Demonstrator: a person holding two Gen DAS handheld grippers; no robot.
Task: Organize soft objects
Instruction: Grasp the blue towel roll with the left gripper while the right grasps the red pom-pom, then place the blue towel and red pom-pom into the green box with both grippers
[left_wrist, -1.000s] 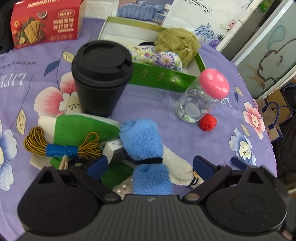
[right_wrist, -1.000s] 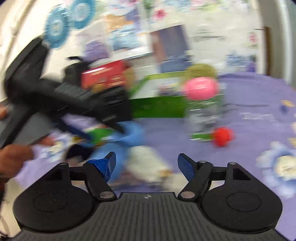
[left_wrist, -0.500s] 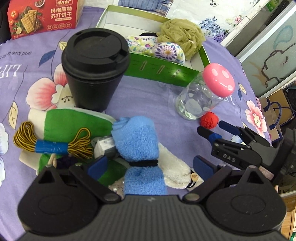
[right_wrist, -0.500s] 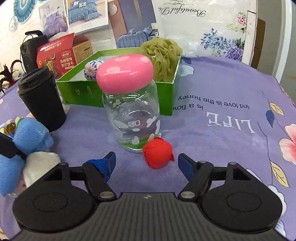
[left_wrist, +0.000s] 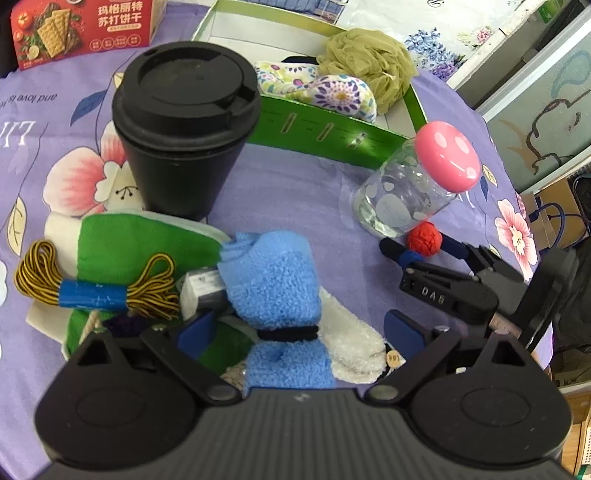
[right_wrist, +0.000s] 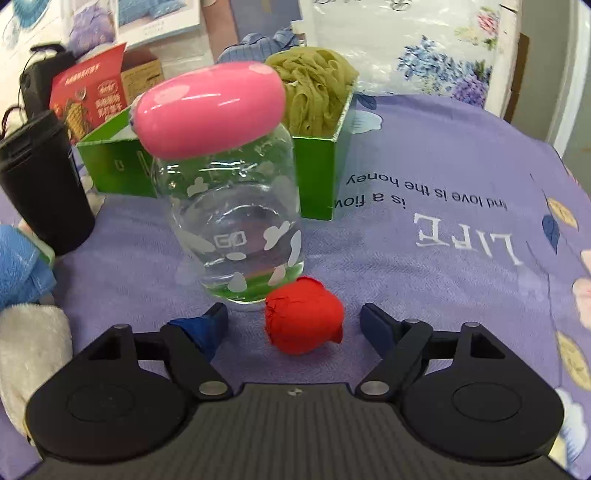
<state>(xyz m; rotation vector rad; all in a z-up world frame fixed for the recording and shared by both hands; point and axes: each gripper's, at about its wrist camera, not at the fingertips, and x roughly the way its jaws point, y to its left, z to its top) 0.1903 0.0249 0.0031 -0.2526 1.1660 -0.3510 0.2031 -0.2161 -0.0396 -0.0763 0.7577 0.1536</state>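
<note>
Beside the jar (right_wrist: 236, 221), red ball (right_wrist: 303, 320) sits between right gripper (right_wrist: 291, 325) jaws, just widened, not touching. Advise centring, then closing gently, clear of glass. Left gripper (left_wrist: 299, 328) open over blue sock (left_wrist: 275, 291). Target: green box (left_wrist: 325, 129).

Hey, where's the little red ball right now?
In the right wrist view the red ball lies on the purple tablecloth, just in front of the pink-lidded glass jar, between the open right tongs, untouched by either pad.

Black ribbed gripper bodies, silver screws, blue-padded fingers (right_wrist: 199, 328), white "DAS" lettering.
</note>
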